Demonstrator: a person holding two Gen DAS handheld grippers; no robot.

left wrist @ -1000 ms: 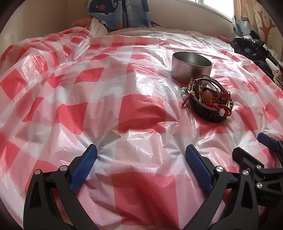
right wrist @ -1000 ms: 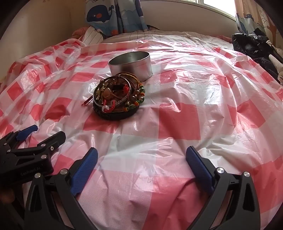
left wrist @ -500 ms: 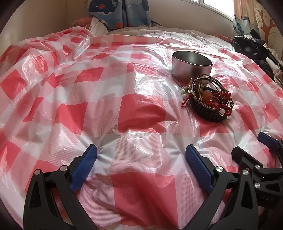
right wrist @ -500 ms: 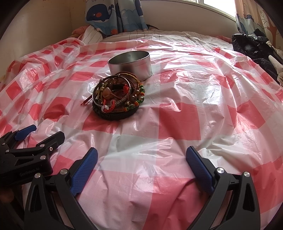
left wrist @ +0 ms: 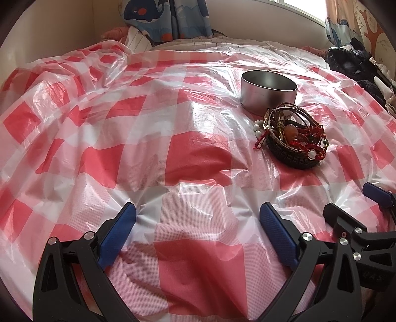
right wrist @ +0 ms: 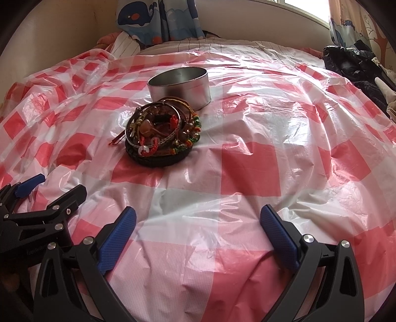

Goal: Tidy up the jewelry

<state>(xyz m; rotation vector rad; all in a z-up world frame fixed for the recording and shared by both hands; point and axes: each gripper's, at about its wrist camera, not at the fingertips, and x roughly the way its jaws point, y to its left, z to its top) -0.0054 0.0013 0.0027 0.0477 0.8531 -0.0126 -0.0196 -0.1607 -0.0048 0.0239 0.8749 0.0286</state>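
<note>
A heap of bracelets and bead strings [left wrist: 294,133] [right wrist: 163,131] fills a shallow dark round tray [left wrist: 294,161] [right wrist: 158,162] on a red-and-white checked plastic sheet [left wrist: 185,158] [right wrist: 247,161]. Just behind it stands an empty round metal tin [left wrist: 268,91] [right wrist: 179,86]. My left gripper [left wrist: 198,216] is open, low over the sheet, near and to the left of the tray. My right gripper [right wrist: 198,218] is open too, near and to the right of the tray. Each gripper shows at the edge of the other's view, the right gripper [left wrist: 354,210] and the left gripper [right wrist: 57,188]. Nothing is held.
The sheet covers a soft, bulging bed with many wrinkles. A whale-print curtain [left wrist: 168,19] [right wrist: 158,19] hangs at the back by the wall. Dark clothing [left wrist: 356,62] [right wrist: 356,64] is piled at the right edge.
Both views have crept slightly nearer the tray and tin. The grippers stay open and nothing has been touched.
</note>
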